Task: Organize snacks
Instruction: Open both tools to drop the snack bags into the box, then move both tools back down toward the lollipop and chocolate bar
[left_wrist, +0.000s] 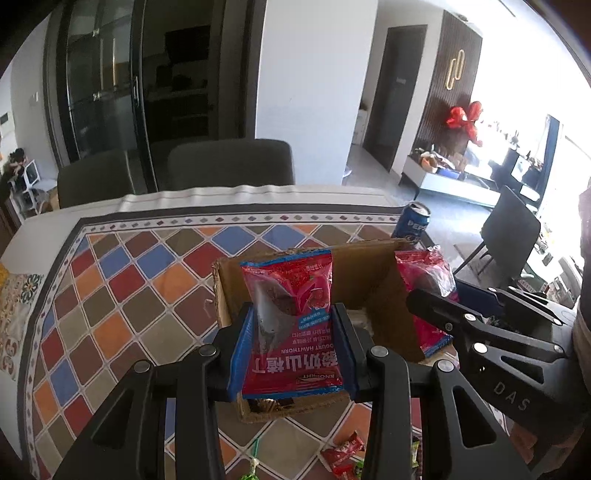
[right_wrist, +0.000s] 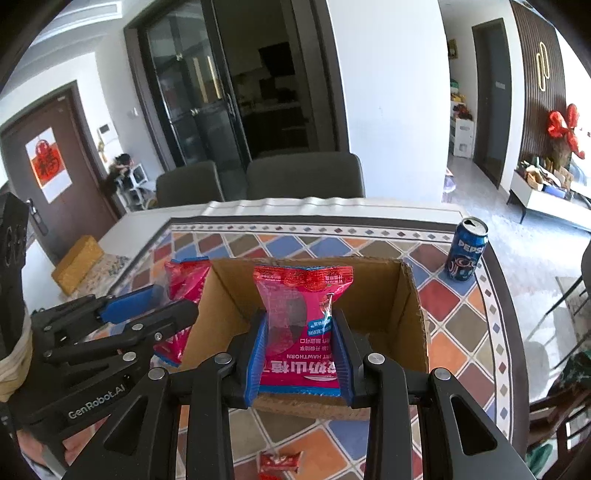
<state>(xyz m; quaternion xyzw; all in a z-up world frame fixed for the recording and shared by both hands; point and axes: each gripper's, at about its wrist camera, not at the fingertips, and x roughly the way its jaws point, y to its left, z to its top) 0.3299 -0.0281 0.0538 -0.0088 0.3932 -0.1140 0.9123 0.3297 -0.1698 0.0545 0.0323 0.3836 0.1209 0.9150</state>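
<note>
My left gripper (left_wrist: 291, 317) is shut on a red yogurt-hawthorn snack packet (left_wrist: 291, 314), held upright over the left wall of an open cardboard box (left_wrist: 362, 280). My right gripper (right_wrist: 301, 325) is shut on a second, matching red packet (right_wrist: 301, 321) above the inside of that box (right_wrist: 373, 295). In the left wrist view the right gripper (left_wrist: 439, 295) and its packet (left_wrist: 428, 280) show at the right. In the right wrist view the left gripper (right_wrist: 166, 299) and its packet (right_wrist: 184, 280) show at the left, beside the box's left wall.
The box stands on a tablecloth of coloured diamonds (left_wrist: 129, 295). A blue Pepsi can (right_wrist: 465, 251) stands beyond the box to the right. Small red sweets (left_wrist: 343, 458) lie near the front edge. A yellow block (right_wrist: 75, 266) lies far left. Grey chairs (right_wrist: 303, 181) line the far side.
</note>
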